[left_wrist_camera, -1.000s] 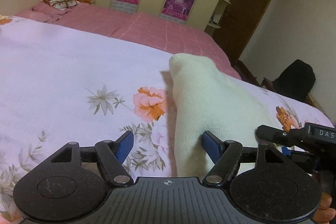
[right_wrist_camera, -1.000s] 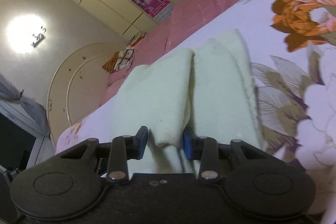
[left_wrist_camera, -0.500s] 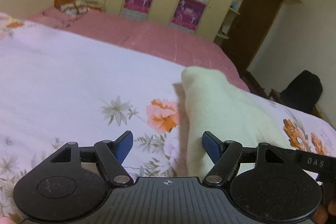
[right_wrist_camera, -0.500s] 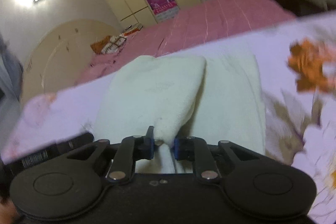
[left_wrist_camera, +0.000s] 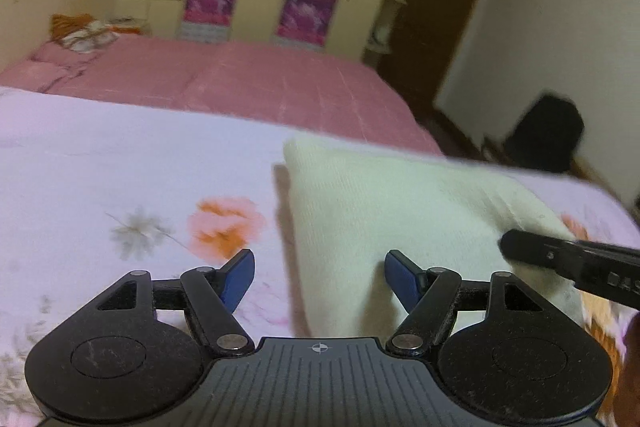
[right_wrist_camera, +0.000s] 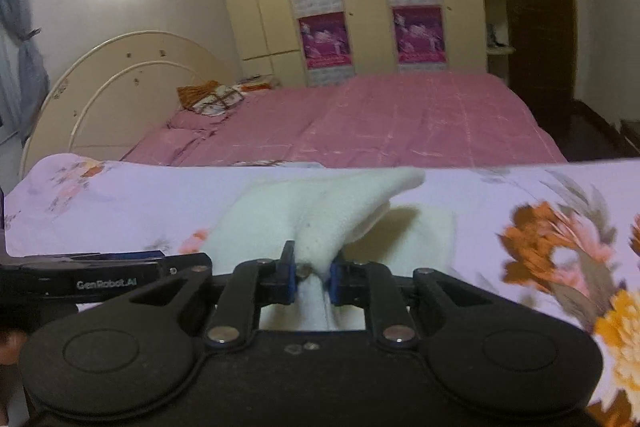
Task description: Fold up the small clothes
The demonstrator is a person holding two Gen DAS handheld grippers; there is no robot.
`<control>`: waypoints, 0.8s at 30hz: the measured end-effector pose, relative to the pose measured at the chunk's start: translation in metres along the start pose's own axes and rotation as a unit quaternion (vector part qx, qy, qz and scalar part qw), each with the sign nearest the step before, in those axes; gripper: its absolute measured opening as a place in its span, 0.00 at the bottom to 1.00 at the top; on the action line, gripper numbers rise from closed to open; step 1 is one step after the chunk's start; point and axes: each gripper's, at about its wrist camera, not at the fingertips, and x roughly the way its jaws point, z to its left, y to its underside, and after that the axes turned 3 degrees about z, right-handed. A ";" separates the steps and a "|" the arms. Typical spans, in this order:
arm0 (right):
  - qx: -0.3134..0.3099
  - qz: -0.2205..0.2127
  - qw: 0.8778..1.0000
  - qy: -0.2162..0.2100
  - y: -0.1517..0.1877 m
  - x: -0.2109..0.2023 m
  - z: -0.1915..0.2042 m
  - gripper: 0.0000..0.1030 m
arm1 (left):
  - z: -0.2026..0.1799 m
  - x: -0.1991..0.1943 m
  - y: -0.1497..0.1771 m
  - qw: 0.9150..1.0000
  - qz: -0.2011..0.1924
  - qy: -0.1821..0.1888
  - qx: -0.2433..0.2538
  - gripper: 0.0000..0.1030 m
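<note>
Right claw (right_wrist_camera: 311, 277) pinching raised corner of pale garment (right_wrist_camera: 320, 211), which lies on flowered sheet (right_wrist_camera: 520, 195). Left claw (left_wrist_camera: 319, 277) spread wide, holding nothing, beside garment's near edge. Risk: thin pinch slips, fold falls crooked; unpinned lower layer may drag.

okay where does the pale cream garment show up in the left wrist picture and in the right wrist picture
Left wrist: the cream garment lies right of centre on the floral sheet, ahead of the open left gripper.
Right wrist: the garment sits at centre, a raised fold pinched in the right gripper.
Shared landmark: the four magenta posters on the wardrobe behind the pink bed.
</note>
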 end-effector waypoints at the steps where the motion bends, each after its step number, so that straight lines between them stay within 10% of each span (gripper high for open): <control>1: 0.005 0.010 1.000 0.008 0.003 0.002 -0.008 0.14 | -0.005 0.004 0.001 1.000 0.011 0.001 0.010 0.70; 5: 0.048 0.067 0.996 0.017 0.023 0.028 -0.038 0.15 | -0.012 0.003 0.004 1.000 0.014 0.001 0.024 0.70; 20: 0.191 0.022 0.980 -0.041 -0.004 0.063 -0.101 0.30 | 0.030 0.031 -0.032 0.999 -0.017 -0.014 -0.036 0.70; 24: 0.143 0.014 0.989 -0.037 -0.009 0.066 -0.095 0.08 | 0.028 0.041 -0.031 0.999 -0.013 -0.008 -0.040 0.70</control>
